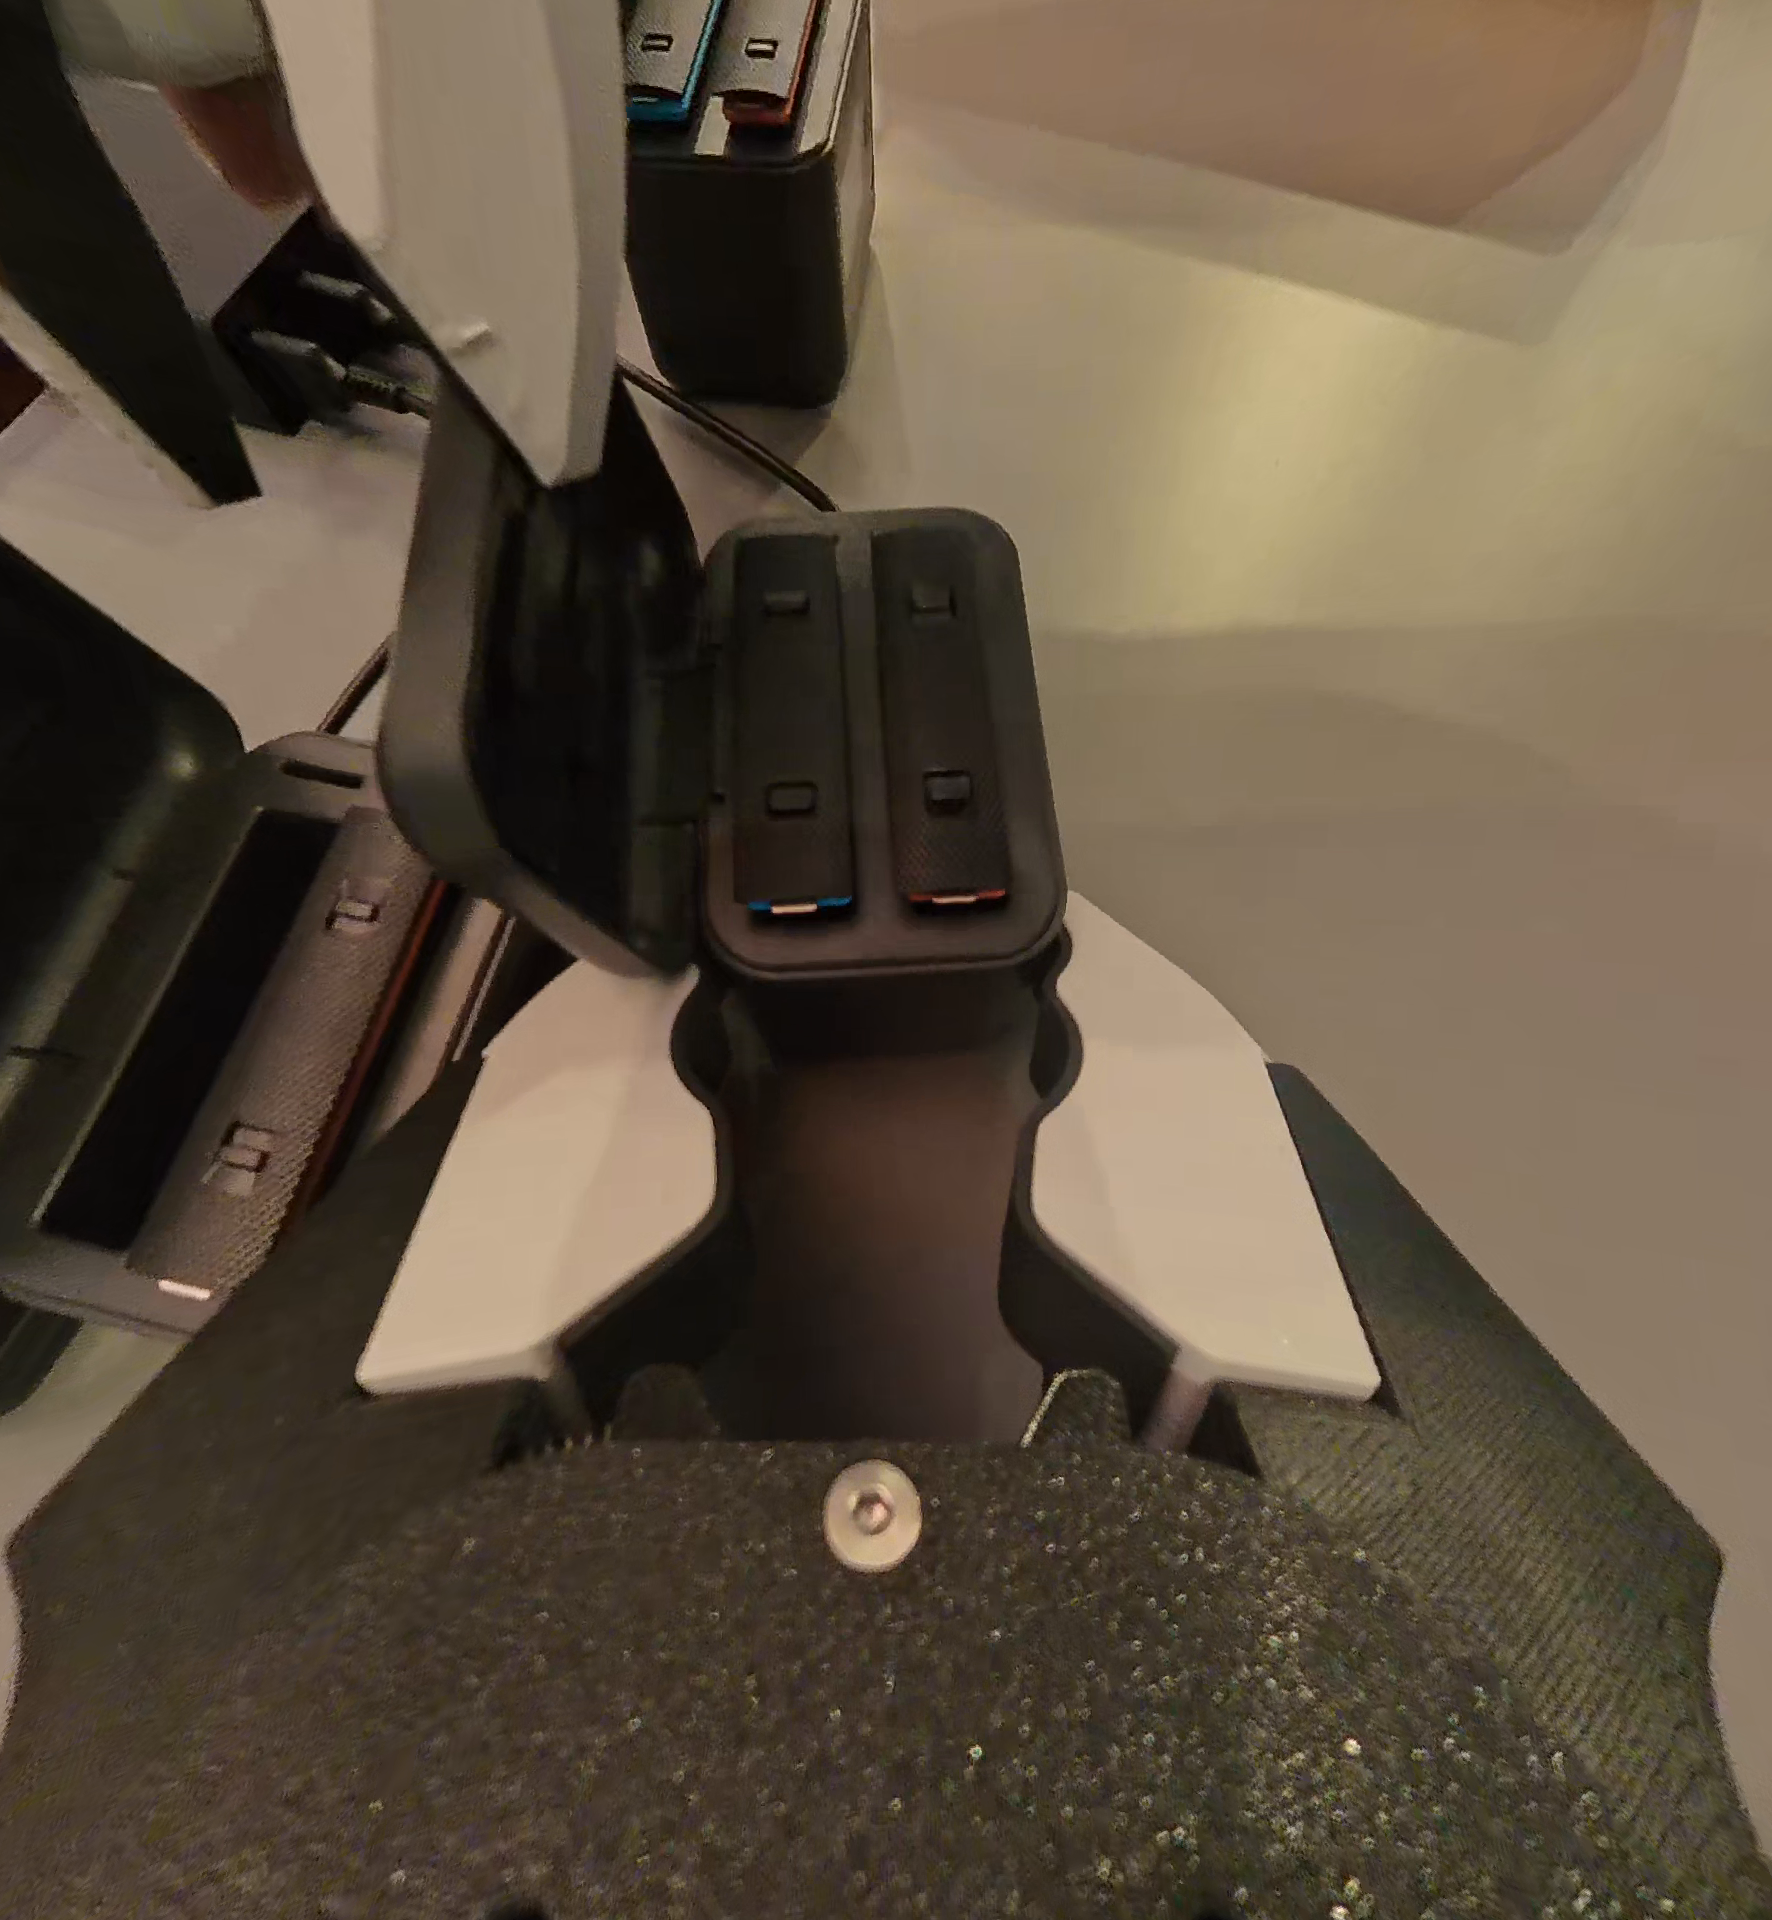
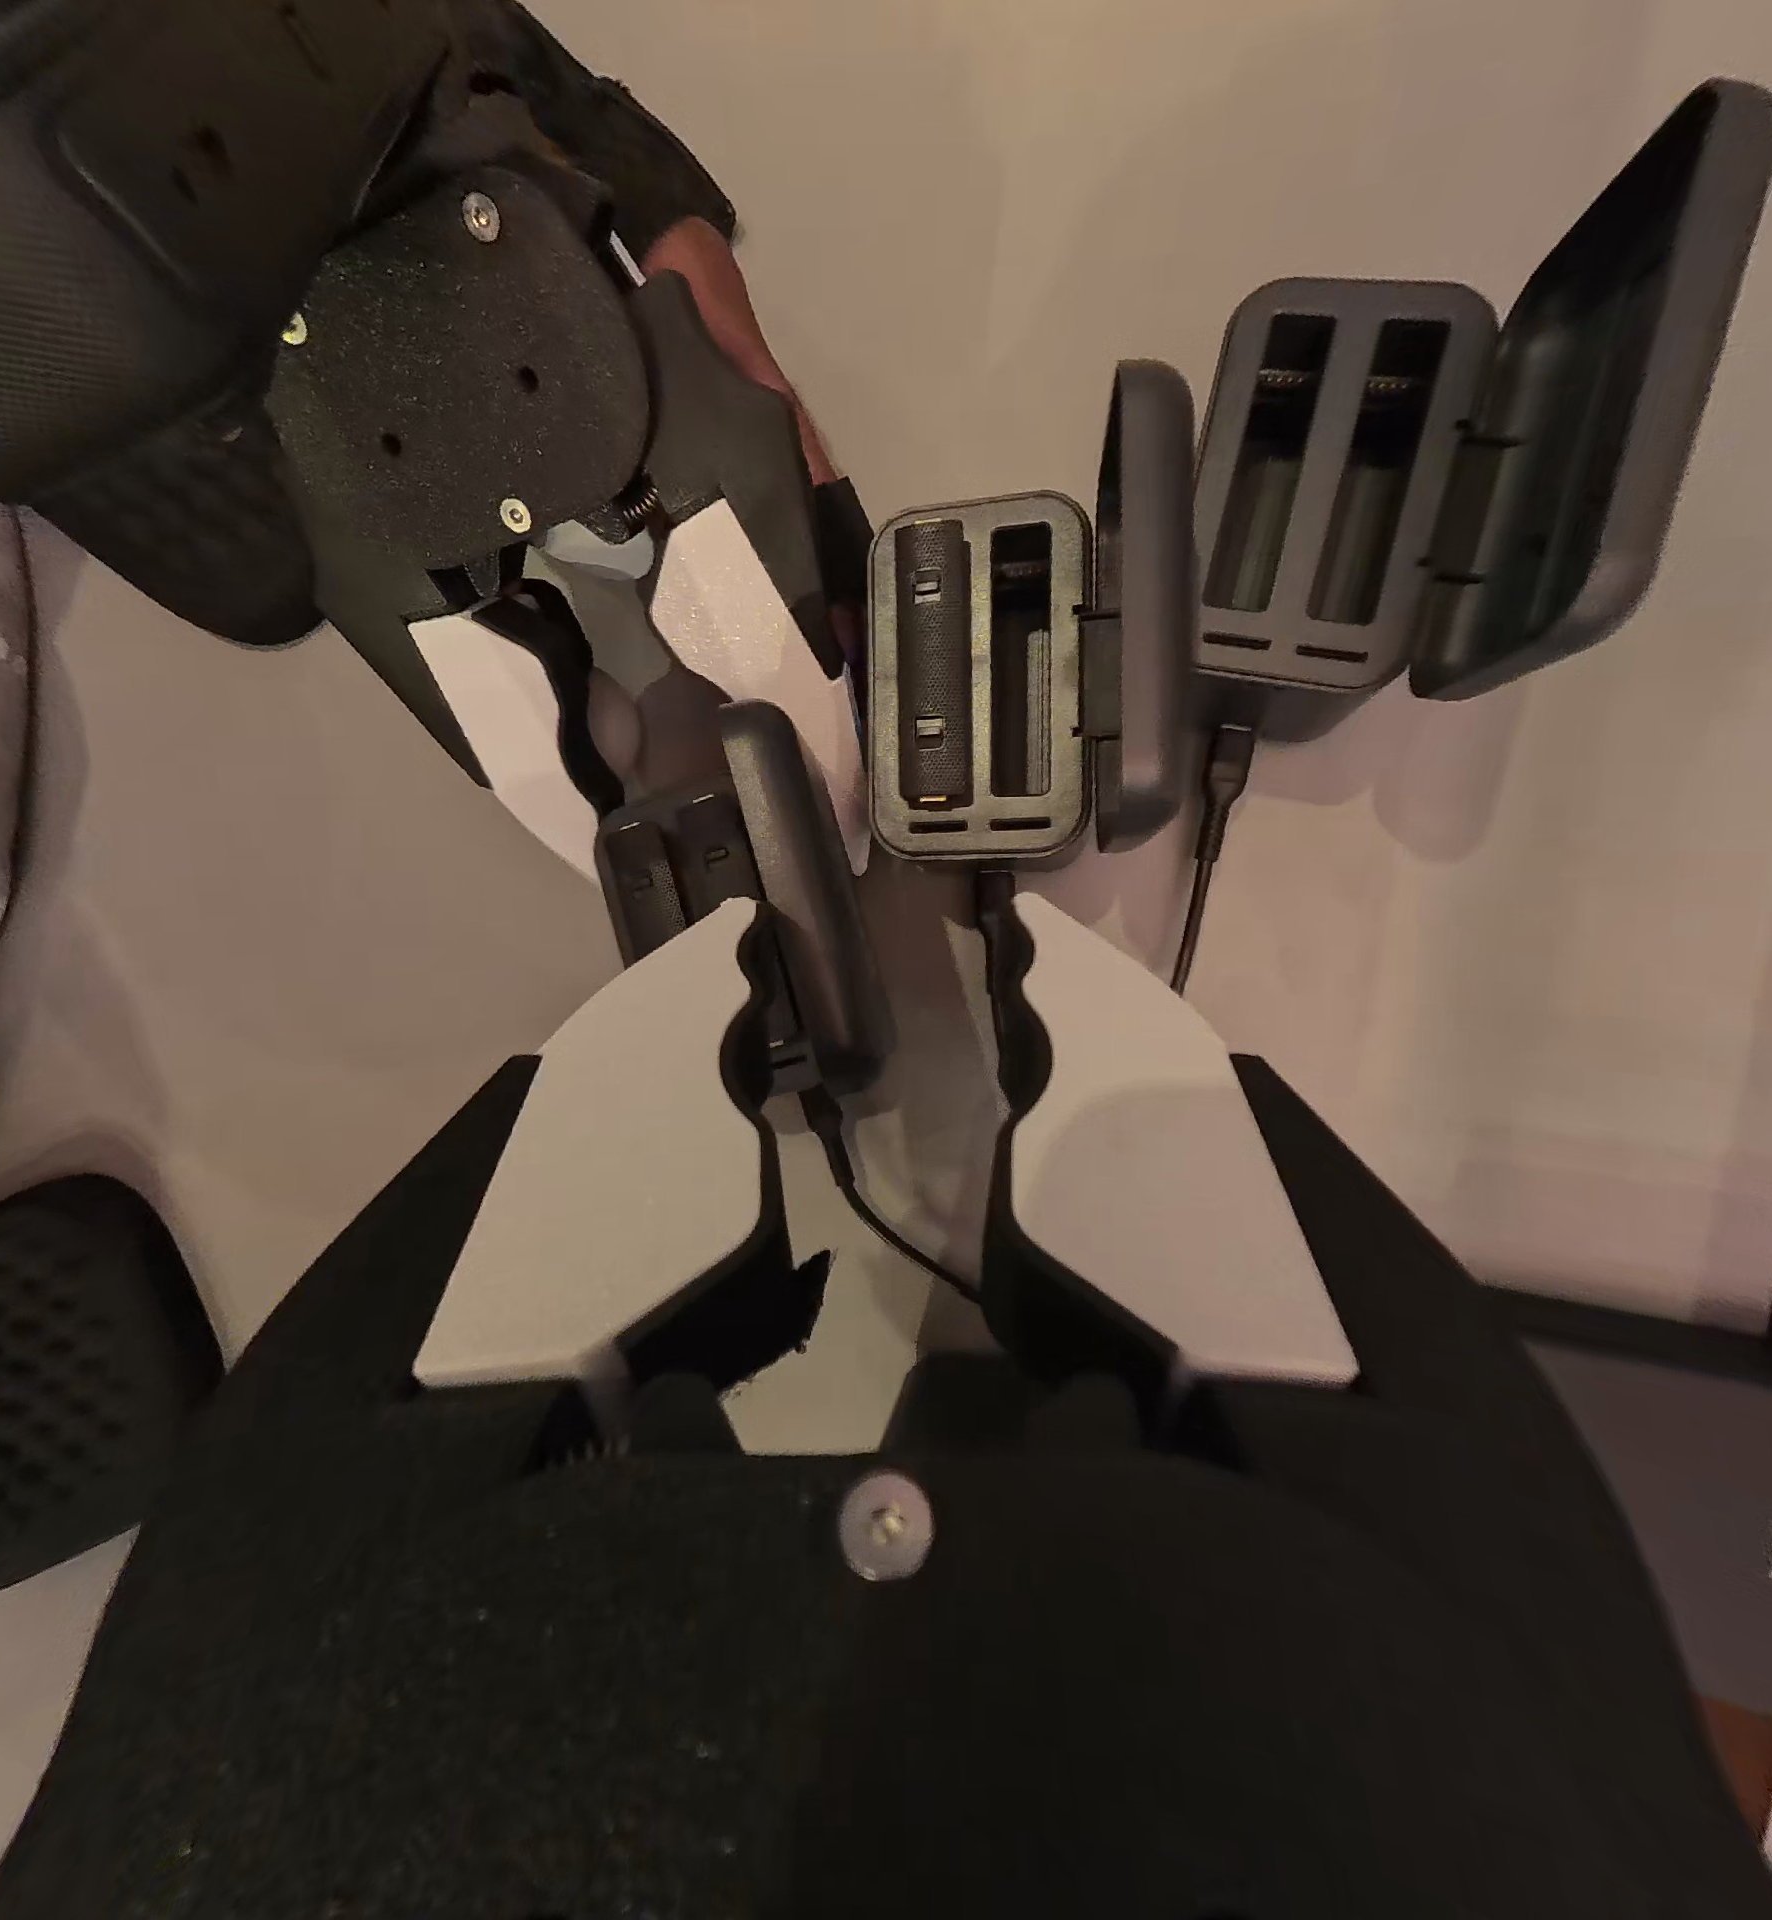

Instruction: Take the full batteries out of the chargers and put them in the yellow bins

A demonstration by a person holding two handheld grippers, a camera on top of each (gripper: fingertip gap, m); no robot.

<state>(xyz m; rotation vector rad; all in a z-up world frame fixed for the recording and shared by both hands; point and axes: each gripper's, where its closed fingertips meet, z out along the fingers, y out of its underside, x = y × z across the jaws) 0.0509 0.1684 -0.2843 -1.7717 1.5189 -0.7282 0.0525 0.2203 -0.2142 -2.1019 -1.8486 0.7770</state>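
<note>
Black charger (image 1: pixel 877 748) | lid open | two batteries (image 1: pixel 795 727) seated

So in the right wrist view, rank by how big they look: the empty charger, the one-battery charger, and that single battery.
1. Empty charger, with its wide-open lid, looks largest.
2. One-battery charger, a bit smaller, though probably the same model.
3. Single battery, clearly smallest.

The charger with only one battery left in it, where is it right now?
In the right wrist view, the half-empty charger sits centre, lid open, between the full charger on its left and the empty charger on its right.
</note>
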